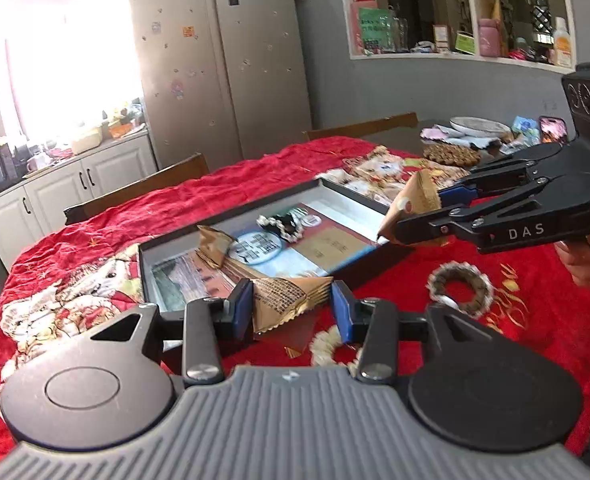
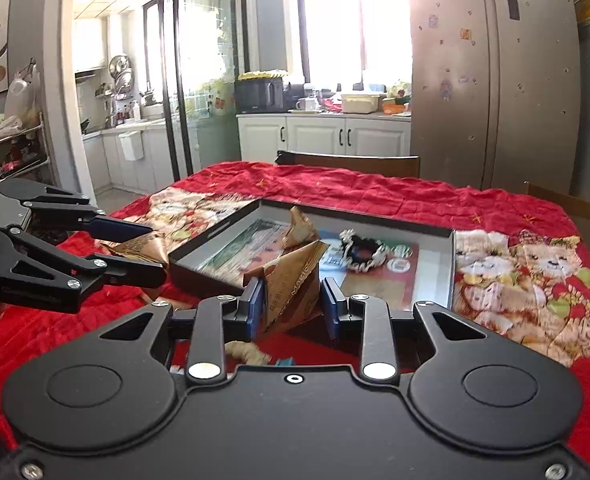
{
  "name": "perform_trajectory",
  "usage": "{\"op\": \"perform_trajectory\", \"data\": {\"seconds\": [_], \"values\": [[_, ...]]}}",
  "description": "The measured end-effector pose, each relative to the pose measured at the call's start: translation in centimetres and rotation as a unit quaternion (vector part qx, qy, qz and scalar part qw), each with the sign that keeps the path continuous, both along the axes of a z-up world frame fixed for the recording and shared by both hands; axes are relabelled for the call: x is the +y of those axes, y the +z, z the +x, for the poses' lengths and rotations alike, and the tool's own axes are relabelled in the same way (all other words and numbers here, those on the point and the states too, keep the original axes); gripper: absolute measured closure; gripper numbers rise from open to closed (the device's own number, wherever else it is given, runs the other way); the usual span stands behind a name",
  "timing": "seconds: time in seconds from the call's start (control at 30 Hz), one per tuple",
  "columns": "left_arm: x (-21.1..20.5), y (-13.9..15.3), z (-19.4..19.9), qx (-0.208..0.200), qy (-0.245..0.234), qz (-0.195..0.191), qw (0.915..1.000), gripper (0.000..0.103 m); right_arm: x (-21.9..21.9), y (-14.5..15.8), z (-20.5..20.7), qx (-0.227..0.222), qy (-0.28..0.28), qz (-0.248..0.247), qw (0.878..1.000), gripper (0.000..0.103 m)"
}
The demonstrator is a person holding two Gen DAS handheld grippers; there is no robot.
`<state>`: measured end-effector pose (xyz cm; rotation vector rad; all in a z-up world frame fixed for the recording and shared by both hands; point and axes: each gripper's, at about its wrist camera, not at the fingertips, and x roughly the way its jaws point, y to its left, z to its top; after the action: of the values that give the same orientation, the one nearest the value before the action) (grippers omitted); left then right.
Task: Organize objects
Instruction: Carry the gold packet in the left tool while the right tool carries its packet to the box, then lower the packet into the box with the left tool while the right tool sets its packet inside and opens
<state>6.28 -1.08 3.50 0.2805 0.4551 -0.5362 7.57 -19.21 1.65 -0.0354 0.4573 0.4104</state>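
A shallow black box (image 1: 231,228) lies on the red cloth; it also shows in the right wrist view (image 2: 451,264). Inside are a brown snack packet (image 1: 213,246), a black-and-white scrunchie (image 1: 283,224) and round badges. My left gripper (image 1: 291,308) is shut on a brown snack packet (image 1: 287,300) at the box's near edge. My right gripper (image 2: 291,300) is shut on another brown packet (image 2: 295,280) above the box's near edge; the gripper also shows in the left wrist view (image 1: 411,208).
A grey furry scrunchie (image 1: 461,288) and a cream scrunchie (image 1: 327,346) lie on the cloth near my left gripper. Wooden chairs (image 2: 347,162) stand at the far table edge. Plates and clutter (image 1: 479,132) sit at the table's far right. A fridge (image 1: 219,56) stands behind.
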Motion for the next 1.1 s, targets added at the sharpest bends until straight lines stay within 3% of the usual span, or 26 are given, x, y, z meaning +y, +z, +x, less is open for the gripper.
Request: {"op": "perform_trajectory", "data": {"seconds": [0.53, 0.93, 1.1], "values": [[1.4, 1.9, 7.7, 0.000, 0.067, -0.034, 0.9972, 0.057, -1.5, 1.4, 7.9, 0.004, -0.060, -0.002, 0.998, 0.073], [2.0, -0.3, 14.8, 0.025, 0.130, -0.064, 0.9891, 0.057, -0.4, -0.6, 15.1, 0.028, -0.102, -0.019, 0.994, 0.073], [2.3, -1.4, 16.9, 0.016, 0.166, -0.060, 0.9842, 0.057, -0.1, -2.1, 17.6, 0.036, -0.121, -0.019, 0.992, 0.073]]}}
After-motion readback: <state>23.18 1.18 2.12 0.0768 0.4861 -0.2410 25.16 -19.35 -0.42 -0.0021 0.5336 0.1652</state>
